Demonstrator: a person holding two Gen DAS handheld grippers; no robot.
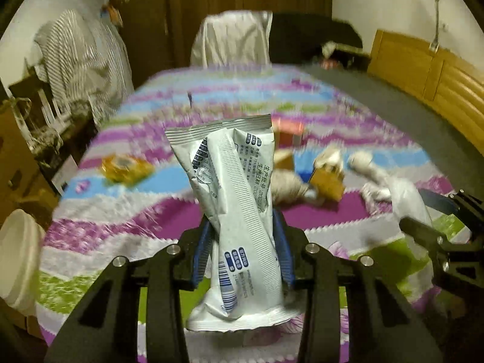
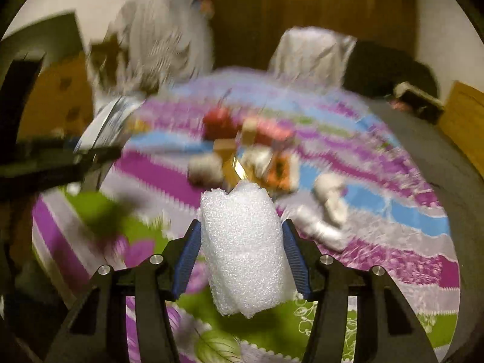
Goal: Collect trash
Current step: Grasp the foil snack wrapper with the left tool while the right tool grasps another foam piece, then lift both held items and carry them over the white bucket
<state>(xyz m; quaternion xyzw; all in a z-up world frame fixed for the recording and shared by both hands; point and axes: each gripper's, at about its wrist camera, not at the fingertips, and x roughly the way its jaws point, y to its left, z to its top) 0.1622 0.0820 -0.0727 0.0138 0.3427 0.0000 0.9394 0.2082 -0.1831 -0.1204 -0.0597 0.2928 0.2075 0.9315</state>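
The white crinkled plastic snack wrapper with blue printing (image 1: 234,220) stands between the left gripper's (image 1: 242,254) blue-padded jaws, which pinch it about a third of the way up. Its long axis runs forward along the fingers, the crimped end pointing away from the camera and the other end hanging back toward the gripper body. The roll of white foam packing sheet (image 2: 242,251) sits the same way in the right gripper (image 2: 242,257): jaws pressed against its two sides, long axis along the fingers, its ragged end pointing forward. Both pieces are held up off the bed (image 1: 127,199), which has a striped purple, blue and green cover.

Further out on the bed lies more litter: an orange foil packet (image 1: 125,171), small brown cardboard boxes (image 1: 328,183), crumpled white tissues (image 1: 363,163) and a red packet (image 2: 217,122). This cluster lies ahead of both grippers, nearer the right one. No bin or bag is clearly visible, so which way the held pieces must travel cannot be told.
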